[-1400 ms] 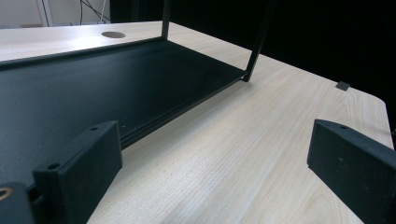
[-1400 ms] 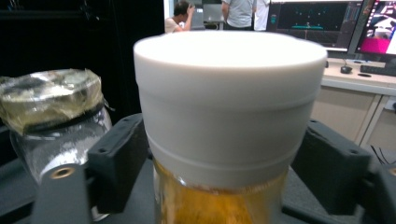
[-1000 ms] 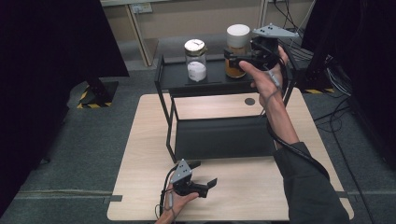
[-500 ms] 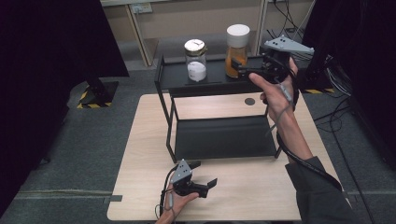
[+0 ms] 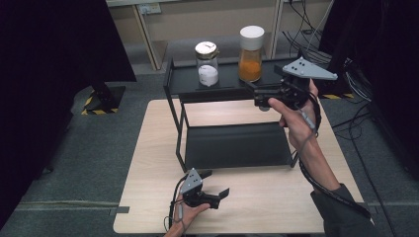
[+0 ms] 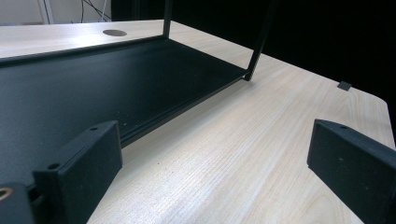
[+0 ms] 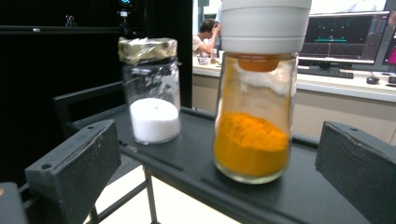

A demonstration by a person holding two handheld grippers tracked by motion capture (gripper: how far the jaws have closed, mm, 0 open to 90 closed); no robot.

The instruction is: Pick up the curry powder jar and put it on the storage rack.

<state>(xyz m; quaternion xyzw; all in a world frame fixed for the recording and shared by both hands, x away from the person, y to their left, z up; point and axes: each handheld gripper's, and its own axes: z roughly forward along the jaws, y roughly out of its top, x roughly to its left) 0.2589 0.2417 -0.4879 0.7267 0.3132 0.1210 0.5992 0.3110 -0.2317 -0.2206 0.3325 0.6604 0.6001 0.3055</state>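
A black two-tier rack stands on the wooden table. On its top shelf a glass jar of orange powder with a white lid stands upright. To its left is a gold-lidded jar of white powder. My right gripper is open in front of the orange jar. It is level with the shelf edge, a short way off, touching nothing. Near the table's front edge my left gripper is open and holds nothing. It points at the rack's lower shelf.
A round cable hole lies in the table behind the rack. A small black piece sits near the table's right edge. Cables trail on the floor at the right. A desk with monitors stands far behind the jars.
My right gripper has drawn back from the orange jar towards the person and dropped lower. The jar stays upright on the top shelf. The left gripper has not moved.
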